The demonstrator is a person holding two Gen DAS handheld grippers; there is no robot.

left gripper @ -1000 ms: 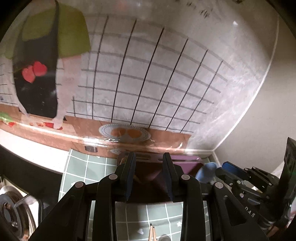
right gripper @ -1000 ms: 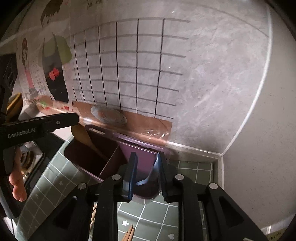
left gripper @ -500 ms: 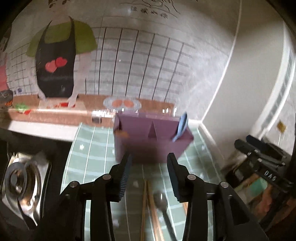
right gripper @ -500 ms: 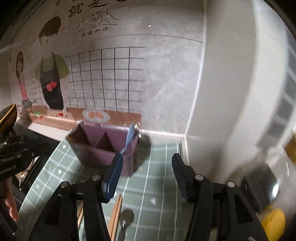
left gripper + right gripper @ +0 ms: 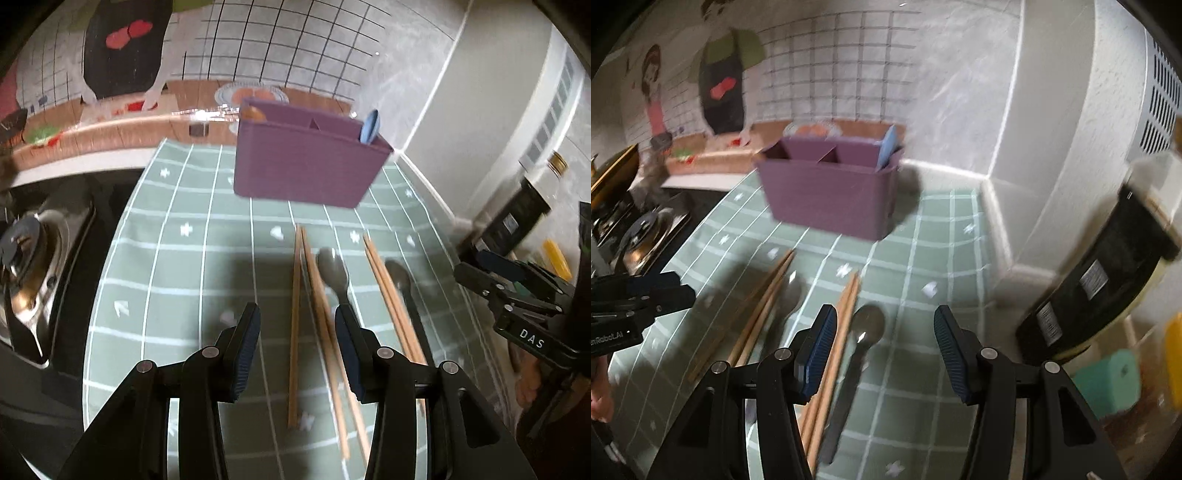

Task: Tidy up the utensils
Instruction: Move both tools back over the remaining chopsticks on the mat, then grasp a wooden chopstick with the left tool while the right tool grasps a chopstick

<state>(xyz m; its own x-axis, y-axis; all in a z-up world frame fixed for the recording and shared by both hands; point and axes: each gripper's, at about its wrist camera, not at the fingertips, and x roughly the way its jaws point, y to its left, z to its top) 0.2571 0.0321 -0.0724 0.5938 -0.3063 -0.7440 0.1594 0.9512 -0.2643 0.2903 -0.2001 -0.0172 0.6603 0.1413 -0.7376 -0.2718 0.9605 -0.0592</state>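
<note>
Left gripper [image 5: 297,332] jaws spread, nothing pinched, above chopsticks [image 5: 295,325] on green grid mat [image 5: 184,295]. Right gripper [image 5: 884,339] jaws spread wide, empty, above dark spoon [image 5: 866,328] beside second chopstick pair [image 5: 842,325]. Purple organizer box [image 5: 306,166] at far side of mat, blue spoon [image 5: 369,127] upright in its right compartment. Another spoon [image 5: 334,269] between chopstick pairs.

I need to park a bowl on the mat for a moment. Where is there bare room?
Left of the chopsticks, toward the stove, the mat is bare. Also right of the spoon, toward the wall. Crowded: the middle strip below the purple box.
</note>
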